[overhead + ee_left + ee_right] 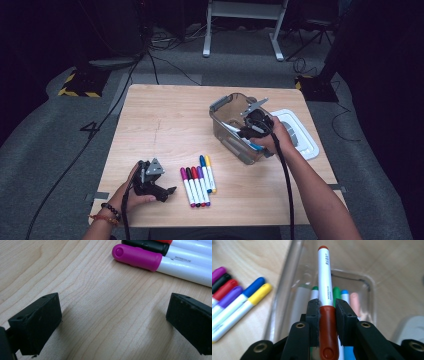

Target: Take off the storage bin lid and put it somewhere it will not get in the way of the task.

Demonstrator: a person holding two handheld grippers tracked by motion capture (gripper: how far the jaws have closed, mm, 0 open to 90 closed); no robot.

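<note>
One brown-capped marker [325, 290] sits clamped between the jaws of our right gripper [328, 311], which are closed tight on its cap end; the white barrel sticks out past the pads and points down into the clear bin [287, 285]. In the high view that gripper [252, 127] hangs over the bin [220, 122], which stands on the right half of the table [165, 115], tilted, with its grey latch at the far corner. Several markers already lie in the bin, among them ones with green [336, 293], blue [344, 293] and pink [354, 298] ends. Just beyond the bin, touching or nearly touching it, lies the white lid [302, 132]. Six more markers lie side by side on the table near the front edge: pink [186, 187], black [192, 186], red [197, 185], purple [202, 185], blue [205, 172] and yellow [210, 174]. Left of that row our left gripper [167, 192] rests low on the table, and its jaws stand wide apart with nothing between them, bare wood showing in the gap. In the left gripper view the pink marker [140, 257] lies just ahead of the jaws, apart from both pads, with the black one [150, 246] beside it.
</note>
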